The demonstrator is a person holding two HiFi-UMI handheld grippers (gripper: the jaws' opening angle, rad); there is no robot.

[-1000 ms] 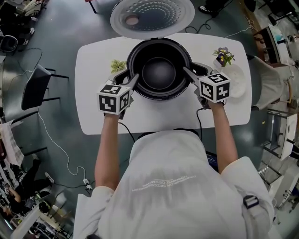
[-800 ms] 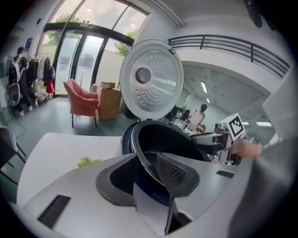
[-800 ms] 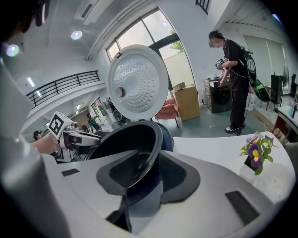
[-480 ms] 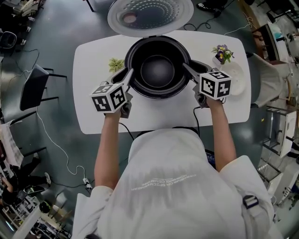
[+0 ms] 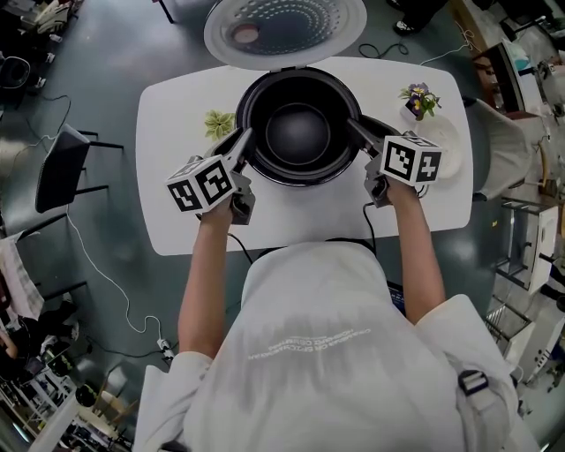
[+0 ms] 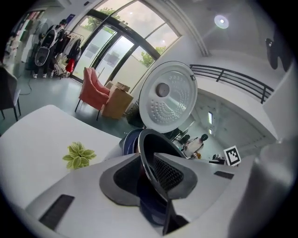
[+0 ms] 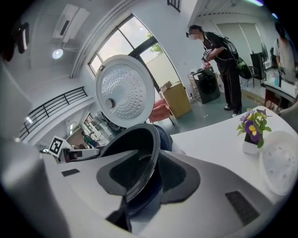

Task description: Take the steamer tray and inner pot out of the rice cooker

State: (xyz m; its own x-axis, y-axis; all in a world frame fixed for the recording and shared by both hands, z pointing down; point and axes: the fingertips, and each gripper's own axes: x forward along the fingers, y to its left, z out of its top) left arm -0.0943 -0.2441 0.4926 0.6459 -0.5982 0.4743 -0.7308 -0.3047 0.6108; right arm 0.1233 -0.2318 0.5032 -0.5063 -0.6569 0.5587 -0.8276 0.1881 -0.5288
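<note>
Pot [image 5: 300, 132] round, dark, thin-rimmed, lid [image 5: 284, 26] perforated

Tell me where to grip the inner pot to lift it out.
Grip the inner pot by its thin flared rim, at left and right sides together, from above, one jaw inside and one outside. It shows no handles and its wall sits sunk in the rice cooker, so likely only the rim is reachable.

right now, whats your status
Left gripper just closed on inner pot; right gripper on it too, just eased slightly. Pot in rice cooker. Lid open, path clear.
</note>
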